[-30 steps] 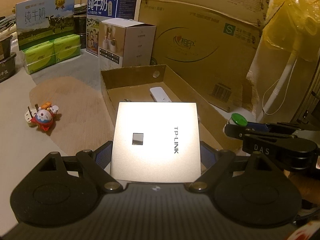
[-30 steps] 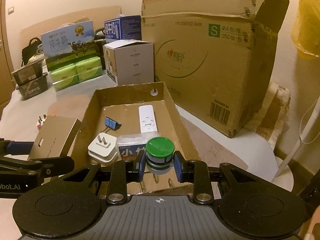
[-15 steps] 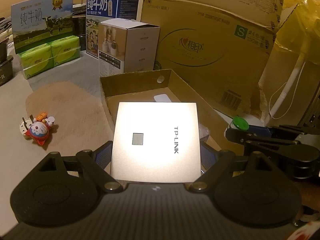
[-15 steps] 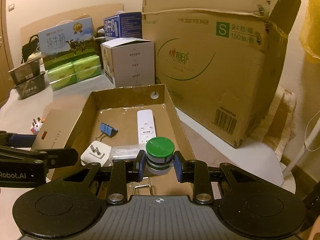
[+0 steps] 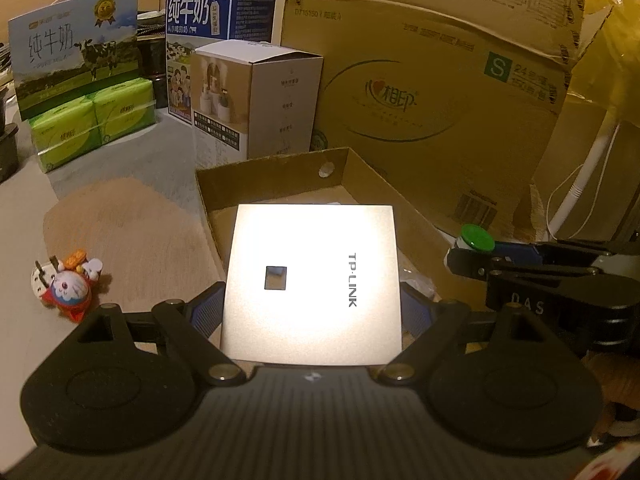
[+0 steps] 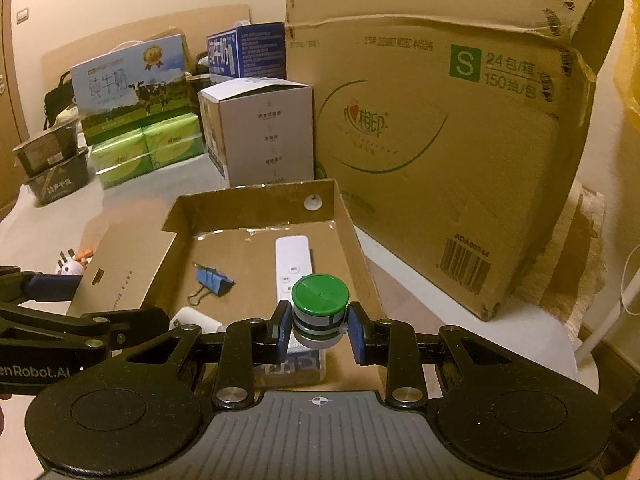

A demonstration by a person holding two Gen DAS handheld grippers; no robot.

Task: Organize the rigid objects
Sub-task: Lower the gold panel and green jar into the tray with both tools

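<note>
**Over the cardboard tray, both hands loaded**

Above the shallow cardboard tray we see two hand-held grippers side by side. Our left hand-held gripper has its jaws spread wide and clamped on the flat sides of a pale square TP-LINK box, which hangs over the tray's near left part and hides much of the tray floor in the left wrist view. Our right hand-held gripper is drawn in narrow, its blue pads pressing on a small round bottle with a green cap, held upright above the tray's near end.

Inside the tray we can make out a white remote lying lengthwise, a blue binder clip to its left, a white plug adapter near the front left, and a small packet under the right gripper's fingers.

On the surface left of the tray lies a little cartoon toy with a plug touching it. Behind the tray stand a white carton and a large cardboard box.
</note>
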